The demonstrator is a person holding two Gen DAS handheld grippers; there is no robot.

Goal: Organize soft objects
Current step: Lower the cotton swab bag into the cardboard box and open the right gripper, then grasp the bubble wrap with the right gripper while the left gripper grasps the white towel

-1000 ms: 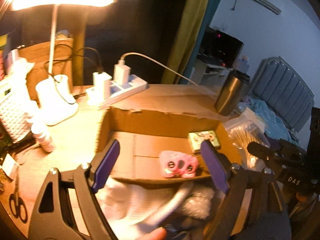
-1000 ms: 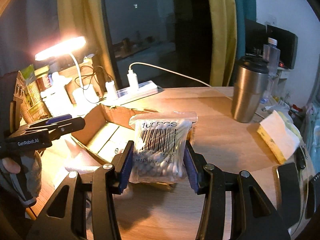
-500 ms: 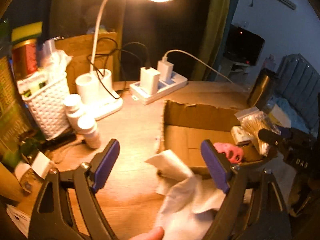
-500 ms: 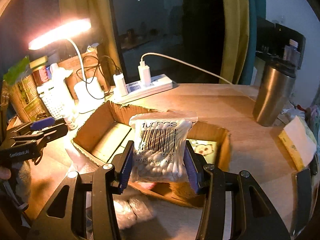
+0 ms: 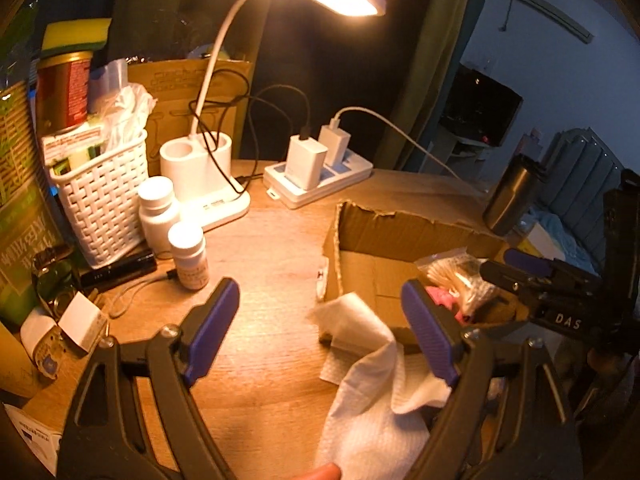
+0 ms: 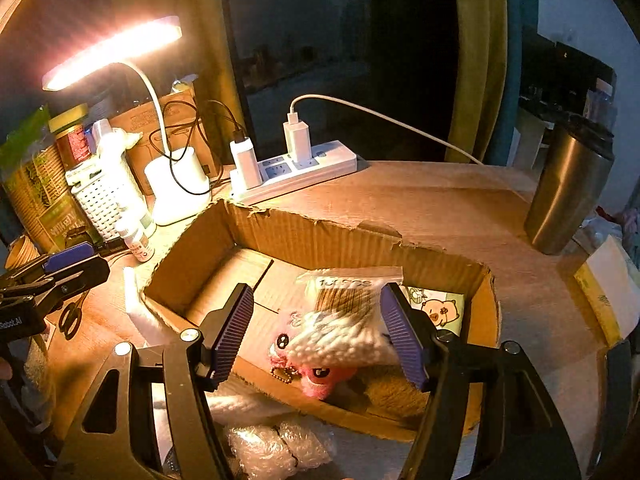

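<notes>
the right gripper (image 6: 318,330) was held over the cardboard box (image 6: 320,236), its fingers opening around the bag of cotton swabs (image 6: 344,320), which was seen blurred above a pink plush toy (image 6: 316,376) inside. the left gripper (image 5: 320,328) was spread wide over the desk (image 5: 260,264), nothing pinched, a white tissue (image 5: 372,392) beneath.

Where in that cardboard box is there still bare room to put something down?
The cardboard box has bare floor in its left half, toward the desk lamp. The right half is crowded: bag of cotton swabs between the right gripper's opening jaws, pink plush toy, cartoon packet.
</notes>
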